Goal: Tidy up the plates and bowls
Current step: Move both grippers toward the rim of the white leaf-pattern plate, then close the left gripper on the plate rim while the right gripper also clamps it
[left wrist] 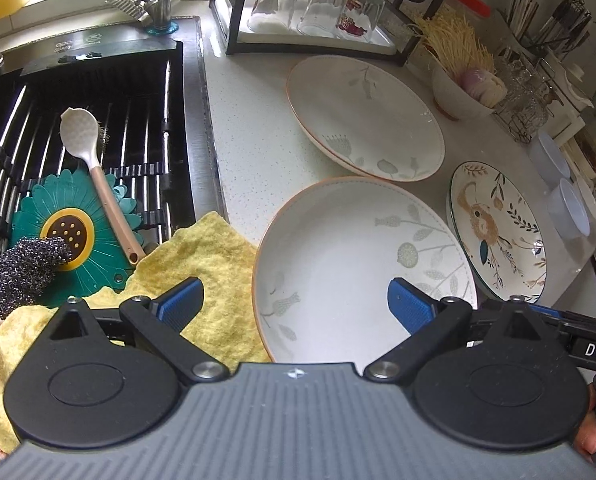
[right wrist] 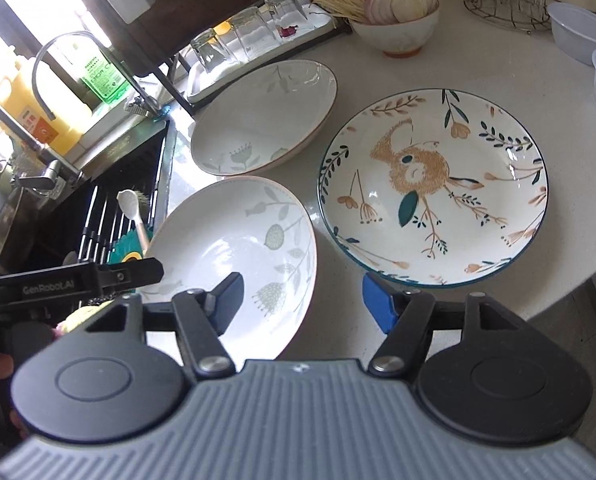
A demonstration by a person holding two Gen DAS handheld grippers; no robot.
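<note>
Two white plates with pale leaf prints lie on the counter: a near one (left wrist: pixel 361 264) (right wrist: pixel 234 248) and a far one (left wrist: pixel 361 116) (right wrist: pixel 266 120). A white plate with a bird drawing and green rim (left wrist: pixel 497 232) (right wrist: pixel 433 188) lies to their right. My left gripper (left wrist: pixel 294 304) is open, its fingers spread over the near plate's front rim. My right gripper (right wrist: pixel 301 304) is open, hovering over the gap between the near plate and the bird plate. A white bowl (left wrist: pixel 457 96) (right wrist: pixel 397 32) holding onion stands at the back.
The sink (left wrist: pixel 98 152) with a rack, spoon, green mat and scouring pad is at the left. A yellow cloth (left wrist: pixel 210 272) lies by the near plate. Upturned glasses (left wrist: pixel 317 8) stand on a tray at the back. Clear plastic bowls (right wrist: pixel 589 36) and cutlery holders (left wrist: pixel 553 24) are at the right.
</note>
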